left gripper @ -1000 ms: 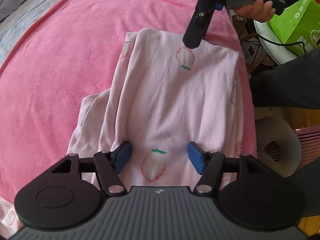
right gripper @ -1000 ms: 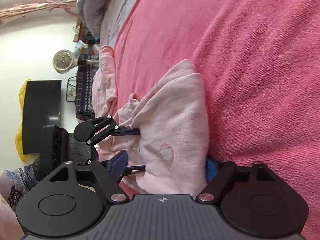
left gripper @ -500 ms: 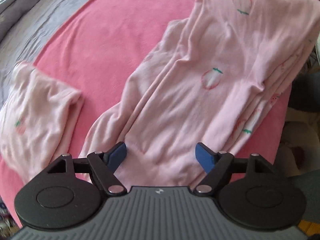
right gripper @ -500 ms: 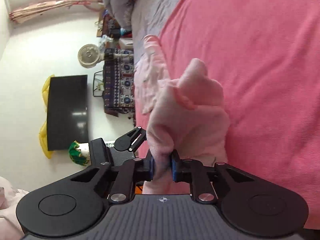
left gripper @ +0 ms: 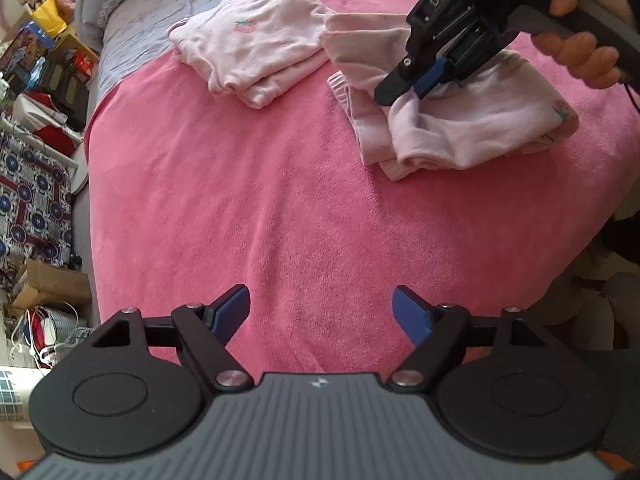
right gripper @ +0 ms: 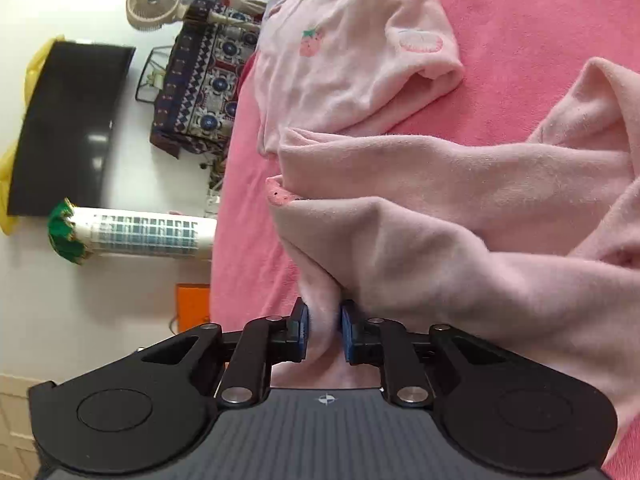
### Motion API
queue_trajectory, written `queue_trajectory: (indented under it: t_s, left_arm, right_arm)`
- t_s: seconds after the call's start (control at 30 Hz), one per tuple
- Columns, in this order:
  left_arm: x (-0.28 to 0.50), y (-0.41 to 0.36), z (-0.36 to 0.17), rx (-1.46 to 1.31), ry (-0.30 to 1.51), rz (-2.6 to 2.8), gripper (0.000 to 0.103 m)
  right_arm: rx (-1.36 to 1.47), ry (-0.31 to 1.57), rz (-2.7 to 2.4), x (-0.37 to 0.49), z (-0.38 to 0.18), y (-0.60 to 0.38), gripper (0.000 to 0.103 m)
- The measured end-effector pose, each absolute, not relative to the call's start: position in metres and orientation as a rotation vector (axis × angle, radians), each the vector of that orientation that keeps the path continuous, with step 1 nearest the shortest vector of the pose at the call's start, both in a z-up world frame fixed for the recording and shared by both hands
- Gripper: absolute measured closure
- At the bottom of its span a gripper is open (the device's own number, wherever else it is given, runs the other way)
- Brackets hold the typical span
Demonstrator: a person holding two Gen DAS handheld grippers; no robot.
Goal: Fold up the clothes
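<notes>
A pale pink strawberry-print garment (left gripper: 472, 120) lies folded over on the pink blanket (left gripper: 280, 208) at the right. My right gripper (right gripper: 323, 332) is shut on a bunch of its cloth (right gripper: 440, 248); it also shows in the left wrist view (left gripper: 404, 88), tip pressed into the garment. My left gripper (left gripper: 322, 312) is open and empty above bare blanket, well short of the garment. A second folded pink strawberry garment (left gripper: 256, 48) lies at the far left of the bed; it also shows in the right wrist view (right gripper: 348, 56).
A grey quilt (left gripper: 160, 12) covers the bed's far end. Beside the bed are boxes and clutter (left gripper: 36, 80), a patterned cloth (right gripper: 200, 88), a fan (right gripper: 154, 2), a black screen (right gripper: 68, 120) and a white cylinder (right gripper: 144, 234).
My left gripper let go of the garment and pulled back over bare blanket. My right gripper, shut on the cloth, carried it over so the garment now lies folded in half.
</notes>
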State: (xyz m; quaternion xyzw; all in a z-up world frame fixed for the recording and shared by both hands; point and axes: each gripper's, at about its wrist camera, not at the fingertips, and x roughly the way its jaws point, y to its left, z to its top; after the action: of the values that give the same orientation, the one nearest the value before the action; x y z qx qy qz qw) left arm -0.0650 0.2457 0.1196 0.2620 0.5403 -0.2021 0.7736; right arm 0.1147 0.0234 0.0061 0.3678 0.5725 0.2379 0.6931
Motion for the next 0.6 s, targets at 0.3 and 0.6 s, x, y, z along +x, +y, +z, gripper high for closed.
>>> queue_trajectory:
  t_s: [0.3,0.6]
  left_arm:
    - [-0.060,0.212,0.155,0.430,0.928,-0.520,0.022]
    - [0.010,0.144,0.070,0.663,0.918,-0.294,0.015]
  right_arm:
    - [0.411,1.180,0.657,0.077,0.089,0.016,0.018]
    - [-0.244,1.069,0.240,0.040,0.079,-0.026,0.018]
